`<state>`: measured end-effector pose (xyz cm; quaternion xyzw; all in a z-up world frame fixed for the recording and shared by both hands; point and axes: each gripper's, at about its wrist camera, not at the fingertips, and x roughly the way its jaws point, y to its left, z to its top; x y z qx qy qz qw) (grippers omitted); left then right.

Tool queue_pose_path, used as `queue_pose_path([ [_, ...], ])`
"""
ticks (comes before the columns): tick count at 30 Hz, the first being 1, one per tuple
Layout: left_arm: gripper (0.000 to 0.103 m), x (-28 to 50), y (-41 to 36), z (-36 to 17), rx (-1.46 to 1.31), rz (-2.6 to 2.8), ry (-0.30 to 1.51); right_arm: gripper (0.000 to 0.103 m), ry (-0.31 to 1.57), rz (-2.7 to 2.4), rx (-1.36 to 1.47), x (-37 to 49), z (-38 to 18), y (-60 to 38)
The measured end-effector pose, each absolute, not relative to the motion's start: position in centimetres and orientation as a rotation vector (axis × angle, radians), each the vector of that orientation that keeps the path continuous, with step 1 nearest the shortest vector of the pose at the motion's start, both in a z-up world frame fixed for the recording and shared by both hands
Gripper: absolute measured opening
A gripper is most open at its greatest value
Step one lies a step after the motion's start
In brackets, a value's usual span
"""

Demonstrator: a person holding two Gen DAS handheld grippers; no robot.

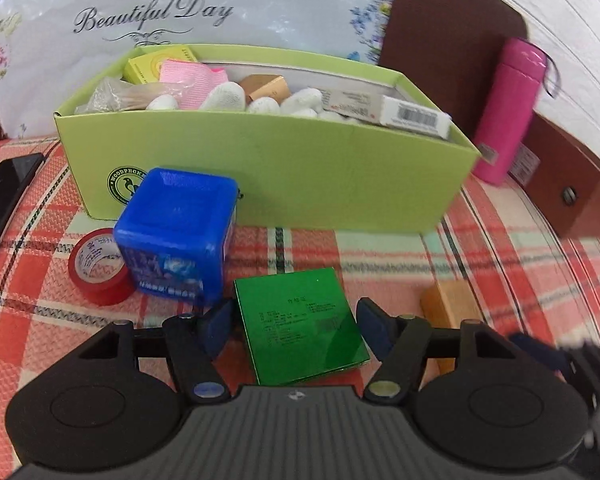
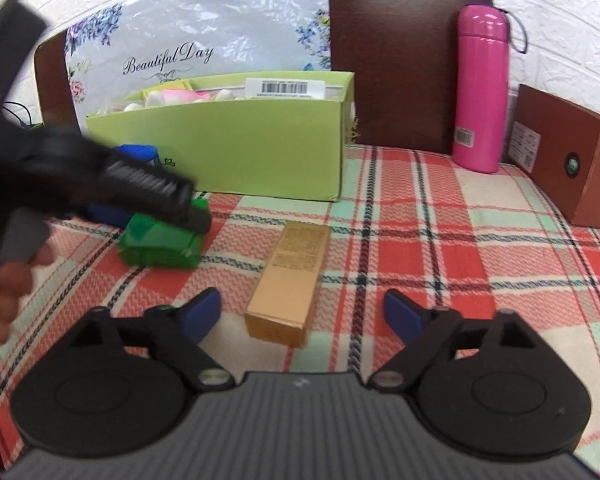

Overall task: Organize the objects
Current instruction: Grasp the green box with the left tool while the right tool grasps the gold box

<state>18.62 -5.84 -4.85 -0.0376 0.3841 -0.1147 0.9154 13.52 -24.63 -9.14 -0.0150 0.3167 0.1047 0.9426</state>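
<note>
A flat dark green box (image 1: 300, 332) lies on the plaid cloth between the fingers of my left gripper (image 1: 294, 316). The left pad sits at the box's edge and a thin gap shows at the right pad, so it is open. In the right wrist view the same green box (image 2: 160, 244) lies under the blurred left tool, which a hand (image 2: 4, 292) holds. My right gripper (image 2: 302, 308) is open, and the near end of a long tan box (image 2: 284, 284) lies between its fingers, touching neither. A light green open box (image 1: 260, 160) full of small items stands behind.
A blue cube tub (image 1: 176, 232) and a red tape roll (image 1: 96, 268) sit left of the green box. A black phone (image 1: 4, 200) lies at the far left. A pink bottle (image 2: 482, 92) and a brown carton (image 2: 568, 160) stand at the right, by the dark headboard.
</note>
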Motion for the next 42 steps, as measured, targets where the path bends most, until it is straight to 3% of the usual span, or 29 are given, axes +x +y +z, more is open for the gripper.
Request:
queue_pose_path([
  [5, 0.070, 16.3, -4.8, -4.9, -0.052, -0.260, 0.799, 0.037, 0.652, 0.242, -0.013, 13.5, -9.2, -24.9],
  [8, 0.070, 15.0, -4.2, -4.9, -0.039, -0.274, 0.803, 0.033, 0.659, 0.260, -0.030, 12.6, -9.1, -24.9],
  [15, 0.070, 10.9, -3.4, -4.8, 0.054, -0.352, 0.791, 0.032, 0.688, 0.340, -0.067, 8.6, -8.5, -25.1],
  [19, 0.074, 9.5, -3.6, -4.8, 0.109, -0.281, 0.737, 0.042, 0.682, 0.339, -0.072, 7.7, -8.4, -24.7],
  [34, 0.074, 9.7, -3.4, -5.1, 0.112, -0.271, 0.746, 0.042, 0.674, 0.334, -0.089, 8.4, -8.1, -24.4],
  [38, 0.070, 9.9, -3.0, -5.2, 0.077, -0.286, 0.751, 0.032, 0.685, 0.341, -0.091, 8.5, -8.3, -24.2],
  [42, 0.066, 9.8, -2.7, -4.6, 0.044, -0.306, 0.743, 0.031, 0.678, 0.378, -0.055, 8.5, -7.8, -24.3],
])
